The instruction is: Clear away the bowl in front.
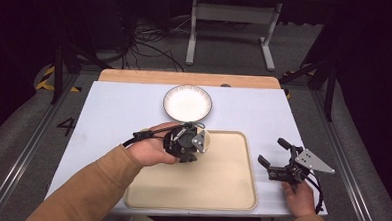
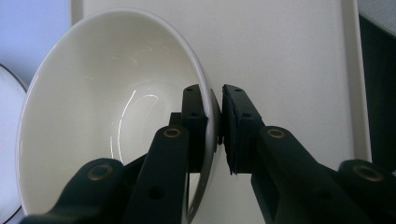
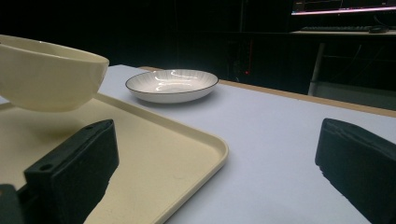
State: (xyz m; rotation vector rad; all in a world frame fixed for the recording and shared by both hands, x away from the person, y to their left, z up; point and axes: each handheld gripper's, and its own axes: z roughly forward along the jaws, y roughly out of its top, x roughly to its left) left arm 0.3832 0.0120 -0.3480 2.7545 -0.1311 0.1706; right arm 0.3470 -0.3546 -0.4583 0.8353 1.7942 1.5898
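Note:
My left gripper (image 1: 191, 141) is shut on the rim of a cream bowl (image 1: 208, 139) over the far left corner of the beige tray (image 1: 220, 186). In the left gripper view one jaw sits inside the bowl (image 2: 102, 116) and the other outside, pinching the rim at my gripper (image 2: 216, 122). From the right gripper view the bowl (image 3: 46, 74) hangs slightly above the tray (image 3: 159, 149), with a shadow under it. My right gripper (image 1: 272, 152) rests open on the table just right of the tray, nothing between its jaws (image 3: 215, 168).
A white plate with a dark rim (image 1: 188, 102) lies on the pale table (image 1: 114, 112) beyond the tray; the plate (image 3: 172, 84) is bare. A wooden strip (image 1: 185, 78) edges the far side. Table legs and cables stand on the floor behind.

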